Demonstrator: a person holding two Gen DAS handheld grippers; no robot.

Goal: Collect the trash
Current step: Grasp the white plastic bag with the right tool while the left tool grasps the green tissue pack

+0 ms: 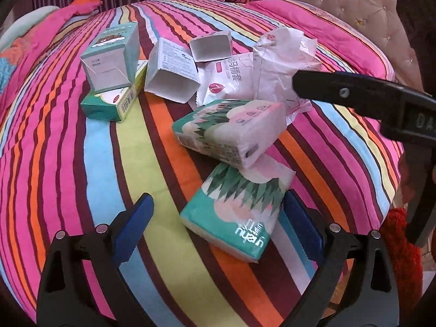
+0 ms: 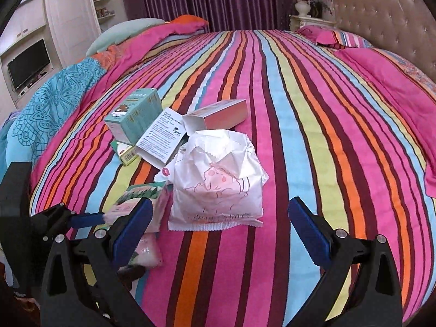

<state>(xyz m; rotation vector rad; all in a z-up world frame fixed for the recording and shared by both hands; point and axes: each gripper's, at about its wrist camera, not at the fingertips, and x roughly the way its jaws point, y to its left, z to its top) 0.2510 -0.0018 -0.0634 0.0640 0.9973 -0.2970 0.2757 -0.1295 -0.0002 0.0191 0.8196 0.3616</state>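
Near tissue pack (image 1: pixel 239 218): flat on the striped bedspread (image 1: pixel 81 177), long axis running away from the left camera, tilted rightward; printed end nearest.
Second tissue pack (image 1: pixel 231 133): just beyond, overlapping its far end, lying crosswise.
Left gripper (image 1: pixel 218 226): spread wide, fingers either side of the near pack.
White wrapper (image 2: pixel 218 179): crumpled, torn mouth upward, beside the packs.
Right gripper (image 2: pixel 220 234): spread, wrapper ahead between its fingers.
Empty boxes (image 1: pixel 171 73): clustered behind.

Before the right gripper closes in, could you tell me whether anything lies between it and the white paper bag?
Nothing visible does: the right gripper is open and the white paper bag lies straight ahead on bare striped bedspread, a tissue pack off to its left.
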